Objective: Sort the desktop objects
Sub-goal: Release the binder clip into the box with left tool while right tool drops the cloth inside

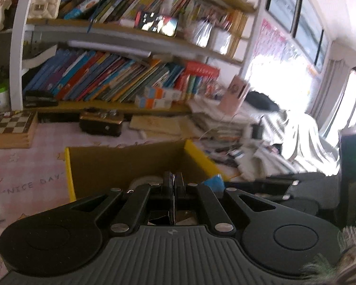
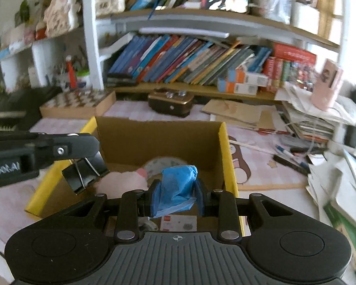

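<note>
An open cardboard box with yellow rims (image 2: 227, 147) (image 1: 70, 166) stands on the pink desk mat. In the right wrist view my left gripper (image 2: 96, 160) reaches in from the left, shut on the wire handles of a black binder clip (image 2: 81, 177) that hangs over the box's left wall. My right gripper (image 2: 176, 190) is shut on a crumpled blue plastic bundle (image 2: 178, 180) above the box's near side. In the left wrist view the left gripper (image 1: 173, 181) shows its pads pressed together over the box, and the blue bundle (image 1: 214, 181) peeks out to the right. A pink soft item (image 2: 123, 180) lies inside.
A chessboard box (image 2: 78, 104) and a dark brown case (image 2: 170, 105) sit behind the cardboard box. Bookshelves (image 2: 189, 61) run along the back. Stacks of paper and books (image 2: 315, 118) crowd the right, with pens (image 2: 289, 159) on the mat. A round patterned item (image 2: 163, 163) lies in the box.
</note>
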The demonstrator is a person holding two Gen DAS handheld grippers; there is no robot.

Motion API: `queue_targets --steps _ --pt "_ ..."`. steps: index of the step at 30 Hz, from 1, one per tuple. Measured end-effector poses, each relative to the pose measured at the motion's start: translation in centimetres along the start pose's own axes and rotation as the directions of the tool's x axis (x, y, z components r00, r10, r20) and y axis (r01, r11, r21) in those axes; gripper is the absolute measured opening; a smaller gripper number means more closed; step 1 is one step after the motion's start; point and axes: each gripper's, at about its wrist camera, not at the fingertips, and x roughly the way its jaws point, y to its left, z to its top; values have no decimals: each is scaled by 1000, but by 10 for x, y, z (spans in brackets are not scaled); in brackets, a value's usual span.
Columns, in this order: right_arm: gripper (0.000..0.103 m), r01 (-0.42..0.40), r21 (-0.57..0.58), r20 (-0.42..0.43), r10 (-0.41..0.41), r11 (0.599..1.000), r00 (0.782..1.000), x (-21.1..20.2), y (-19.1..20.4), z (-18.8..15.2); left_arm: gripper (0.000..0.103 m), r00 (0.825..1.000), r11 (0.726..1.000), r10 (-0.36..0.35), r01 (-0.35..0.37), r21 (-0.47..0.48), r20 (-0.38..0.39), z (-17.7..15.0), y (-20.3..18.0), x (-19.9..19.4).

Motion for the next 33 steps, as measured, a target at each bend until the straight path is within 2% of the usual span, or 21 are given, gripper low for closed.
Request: queue_targets --steps 5,11,20,24,27,29,33 --pt "30 -37 -99 -92 28 994 995 33 2 0 1 995 999 37 -37 3 -90 -17 7 24" --pt "30 -94 -211 -210 49 973 976 64 9 -5 2 979 998 56 -57 -2 -196 -34 16 42" --pt "30 -165 -272 -337 66 948 939 77 15 -3 2 974 999 51 -49 15 -222 -42 9 47" --pt "30 -165 -278 -347 62 946 936 78 16 -5 2 973 999 50 -47 16 -225 -43 8 47" --pt "33 -147 -286 -329 47 947 943 74 17 -5 3 974 998 57 -55 16 -218 -42 8 45" --pt "39 -130 -280 -308 39 951 951 71 16 -4 7 975 997 75 -71 26 -209 -42 6 42" --pt "42 -118 -223 -255 59 968 965 59 11 -1 20 981 995 93 -88 36 -173 -37 4 30"
